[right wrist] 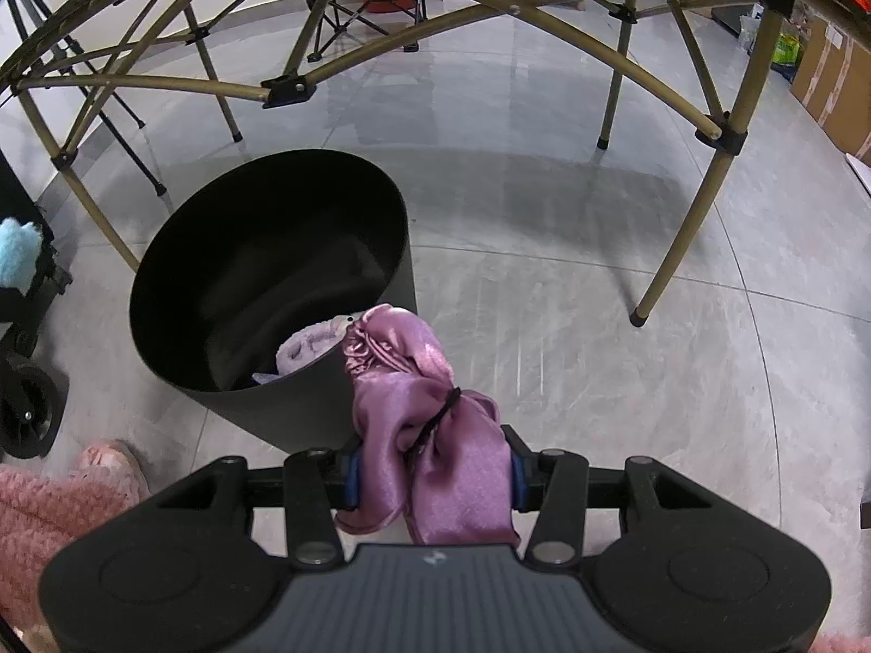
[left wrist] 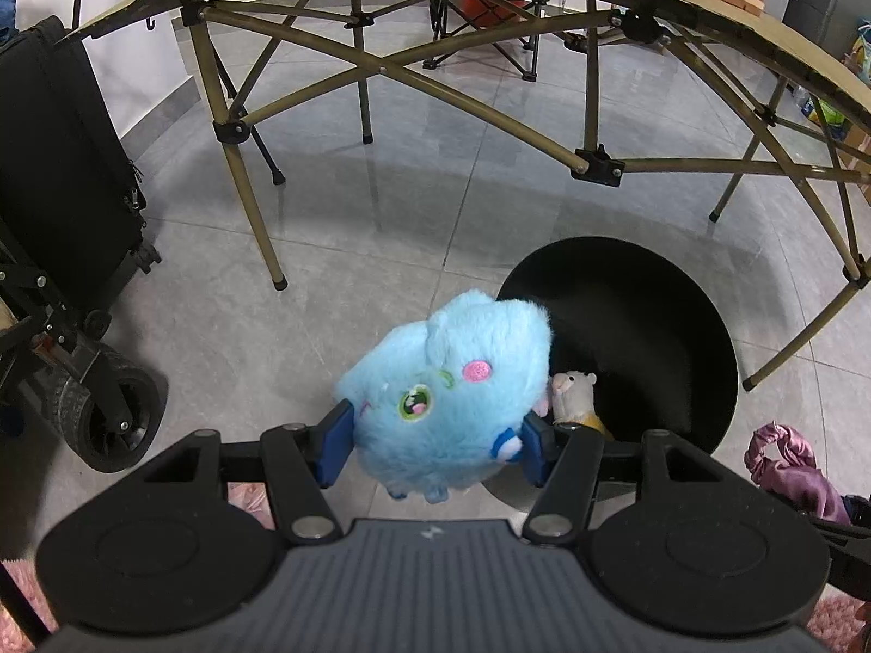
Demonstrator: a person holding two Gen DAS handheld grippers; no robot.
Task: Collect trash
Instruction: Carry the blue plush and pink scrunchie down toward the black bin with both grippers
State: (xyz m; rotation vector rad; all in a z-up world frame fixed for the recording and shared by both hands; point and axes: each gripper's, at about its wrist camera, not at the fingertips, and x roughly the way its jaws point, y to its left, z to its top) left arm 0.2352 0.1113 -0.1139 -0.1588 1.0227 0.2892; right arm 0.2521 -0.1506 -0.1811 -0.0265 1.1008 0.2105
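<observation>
left gripper (left wrist: 438, 449) pinches fluffy blue plush (left wrist: 446, 386) | right gripper (right wrist: 433, 476) pinches shiny mauve satin cloth (right wrist: 430, 435) — black-banded

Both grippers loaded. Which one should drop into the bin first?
Left, probably. The left gripper holds the blue plush overlapping the black bin opening; the right gripper holds the pink satin cloth mostly short of the rim.

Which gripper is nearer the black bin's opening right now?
Left, marginally. The left gripper holds the blue plush overlapping the black bin's rim; the right gripper holds the purple cloth just outside its wall.
</observation>
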